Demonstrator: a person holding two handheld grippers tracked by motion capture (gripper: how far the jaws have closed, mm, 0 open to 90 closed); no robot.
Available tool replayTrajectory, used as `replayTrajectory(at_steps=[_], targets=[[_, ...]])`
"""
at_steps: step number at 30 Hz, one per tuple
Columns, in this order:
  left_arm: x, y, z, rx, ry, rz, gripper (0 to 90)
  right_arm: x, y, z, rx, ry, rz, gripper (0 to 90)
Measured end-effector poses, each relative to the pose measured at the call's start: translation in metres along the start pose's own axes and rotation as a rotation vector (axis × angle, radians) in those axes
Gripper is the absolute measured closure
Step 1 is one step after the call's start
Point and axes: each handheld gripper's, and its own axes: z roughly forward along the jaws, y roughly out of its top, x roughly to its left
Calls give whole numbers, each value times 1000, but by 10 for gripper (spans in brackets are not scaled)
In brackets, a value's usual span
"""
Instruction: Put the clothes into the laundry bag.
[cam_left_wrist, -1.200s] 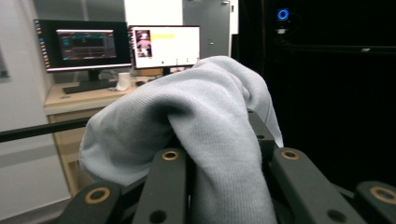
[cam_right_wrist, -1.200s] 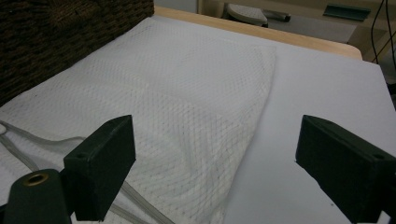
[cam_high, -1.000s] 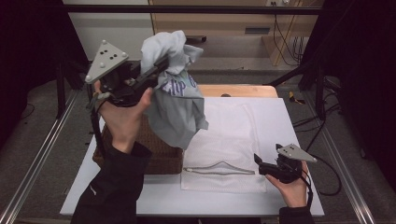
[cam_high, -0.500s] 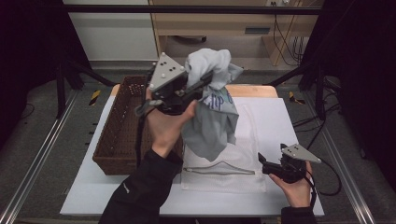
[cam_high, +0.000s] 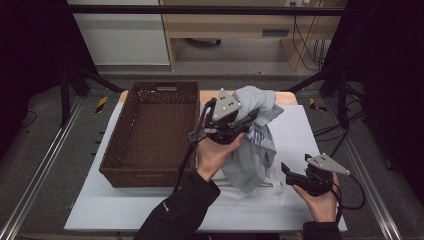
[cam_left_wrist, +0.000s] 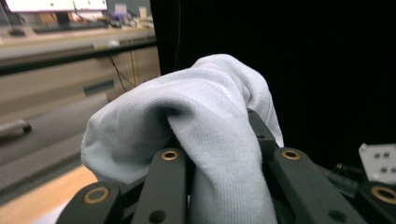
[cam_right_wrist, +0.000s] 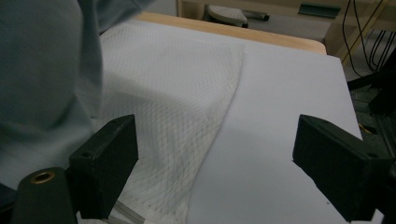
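Above the white mesh bag (cam_high: 250, 192), just right of the wicker basket (cam_high: 150, 132), my left gripper (cam_high: 240, 125) clamps a bunched grey garment (cam_high: 252, 150) — its hem hangs down onto the mesh. My right gripper (cam_high: 290, 172) rests low at the table's (cam_high: 310, 130) near right — jaws wide, holding nothing.

My left tool (cam_high: 248, 121) has matt black plastic jaws with brass rivets. The shirt (cam_high: 252, 150) is soft, ribbed grey cloth. The bag (cam_right_wrist: 168, 102) is white mesh, the basket (cam_high: 150, 132) rough brown wicker, the counter (cam_right_wrist: 280, 116) smooth matt white.
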Motion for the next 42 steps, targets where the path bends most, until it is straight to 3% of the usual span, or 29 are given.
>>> replayTrajectory(at_steps=[3, 5, 10, 14, 16, 20, 21, 22, 24, 26, 28, 29, 30, 31, 32, 36, 39, 42], targets=[[-5, -22, 21, 64, -22, 4, 735, 1, -1, 1, 21, -19, -29, 158], [-6, -28, 26, 82, -26, 6, 734, 1, -1, 1, 19, -19, -33, 157], [-7, -62, 49, 165, -58, -21, 727, -2, -1, -1, 14, -22, -20, 156], [-8, -93, 66, 239, -77, -18, 697, -5, -1, -3, 1, -26, -2, 156], [-8, -99, 69, 257, -82, -16, 682, -6, -2, -3, 2, -28, -1, 157], [-6, -114, 78, 317, -82, -12, 567, -5, -2, -2, 9, -26, 2, 156], [-6, -116, 79, 324, -78, -9, 467, -4, -2, -2, 9, -24, 2, 156], [-5, -118, 79, 338, -89, -10, 467, -4, -2, -2, 9, -24, 2, 156], [-5, -117, 75, 347, -95, 4, 340, -5, -2, -2, 7, -23, 4, 156], [-3, -113, 67, 346, -116, -8, 296, -5, -2, -3, 3, -25, 0, 156], [-2, -107, 53, 310, -99, 9, 276, -5, 0, -4, -1, -21, 3, 156], [0, -101, 37, 278, -102, 2, 242, -4, 1, -7, -10, -13, 9, 154], [0, -101, 37, 278, -102, 2, 244, -4, 1, -7, -10, -13, 9, 154], [1, -96, 19, 252, -91, 11, 245, -2, 3, -9, -17, 2, 9, 150], [1, -96, 19, 252, -91, 11, 253, 0, 4, -9, -19, 14, 14, 147], [-1, -97, -11, 252, -75, 42, 297, 7, 8, -8, -25, 56, 9, 129], [-5, -112, -32, 254, -56, 67, 411, 16, 10, -6, -17, 95, -2, 107], [-7, -130, -47, 249, -64, 30, 520, 26, 13, -1, -15, 131, -14, 96]])
